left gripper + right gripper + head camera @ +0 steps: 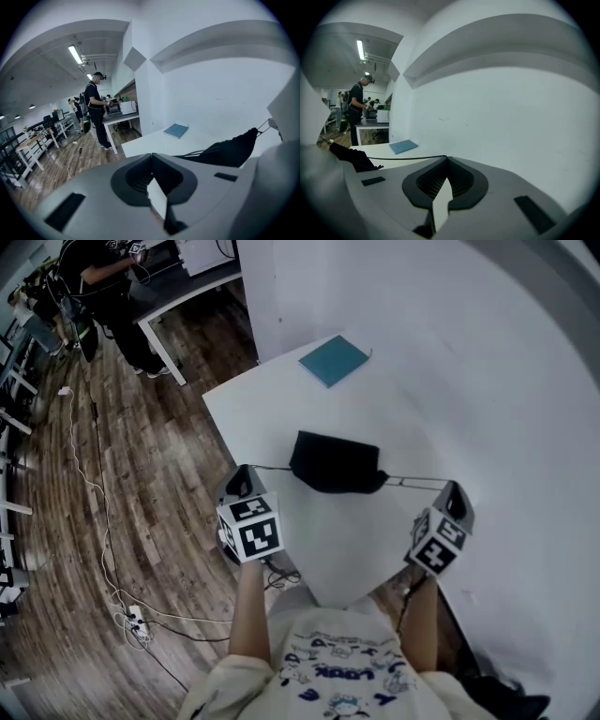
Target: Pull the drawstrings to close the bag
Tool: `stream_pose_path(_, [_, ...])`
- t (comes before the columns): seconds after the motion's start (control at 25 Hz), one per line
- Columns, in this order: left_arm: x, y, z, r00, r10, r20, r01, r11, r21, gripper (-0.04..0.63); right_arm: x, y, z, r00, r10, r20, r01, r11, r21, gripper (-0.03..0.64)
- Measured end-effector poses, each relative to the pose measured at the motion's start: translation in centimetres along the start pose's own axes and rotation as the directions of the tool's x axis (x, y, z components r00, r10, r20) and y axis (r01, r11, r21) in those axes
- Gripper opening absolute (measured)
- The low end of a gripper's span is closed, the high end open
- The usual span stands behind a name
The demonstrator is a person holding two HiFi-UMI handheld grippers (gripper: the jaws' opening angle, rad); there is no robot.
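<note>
Notebook: blue, upper centre, on white table.
Bystander: upper left, at a desk.
Power strip: lower left, on floor.

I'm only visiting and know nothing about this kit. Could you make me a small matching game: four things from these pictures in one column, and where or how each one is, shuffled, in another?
Things
1. black bag
2. blue book
3. power strip
4. right gripper

Place or state
A. on the wooden floor
B. shut on a drawstring
C. far end of the table, near the wall
D. middle of the table

Pairs: 1-D, 2-C, 3-A, 4-B
</note>
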State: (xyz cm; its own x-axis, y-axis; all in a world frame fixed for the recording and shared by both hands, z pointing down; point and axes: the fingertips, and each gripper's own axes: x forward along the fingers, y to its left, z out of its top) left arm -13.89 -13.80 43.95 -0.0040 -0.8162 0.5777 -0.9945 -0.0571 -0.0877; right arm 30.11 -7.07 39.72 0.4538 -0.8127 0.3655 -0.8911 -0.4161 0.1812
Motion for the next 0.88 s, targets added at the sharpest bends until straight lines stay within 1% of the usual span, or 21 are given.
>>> stream_pose_path(0.08, [0.0, 0.7, 0.2, 1.000, 0.020, 0.009, -0.020, 1.000, 0.000, 0.005, 0.1, -0.9, -0.1, 1.000, -0.020, -0.003, 0.020, 1.000, 0.016, 0.002])
stream_pose_path(0.2, [-0.2, 1.1, 0.7, 1.000, 0.015, 0.023, -0.015, 0.999, -0.029, 0.005, 0.2, -1.6, 0.0, 1.000, -0.015, -0.006, 0.015, 0.999, 0.036, 0.002])
stream_pose_path(0.28, [-0.2, 1.4, 0.8, 0.999, 0.031, 0.026, -0.030, 0.999, -0.030, 0.005, 0.2, -2.0, 0.0, 1.000, -0.024, -0.006, 0.025, 0.999, 0.040, 0.002])
stream_pose_path(0.48, [0.2, 2.3, 0.7, 0.998, 0.069, 0.012, -0.068, 0.996, -0.049, 0.005, 0.2, -3.0, 0.1, 0.999, -0.050, 0.001, 0.050, 0.998, 0.038, 0.002])
stream_pose_path(0.72, [0.4, 3.7, 0.6, 0.993, 0.119, 0.001, -0.119, 0.991, -0.067, 0.005, 0.5, -4.2, 0.1, 0.997, -0.078, -0.002, 0.078, 0.995, 0.065, 0.002])
stream_pose_path(0.88, [0.5, 4.5, 0.7, 0.991, 0.135, -0.002, -0.135, 0.987, -0.091, 0.005, 0.6, -5.0, 0.1, 0.996, -0.094, -0.004, 0.094, 0.993, 0.069, 0.002])
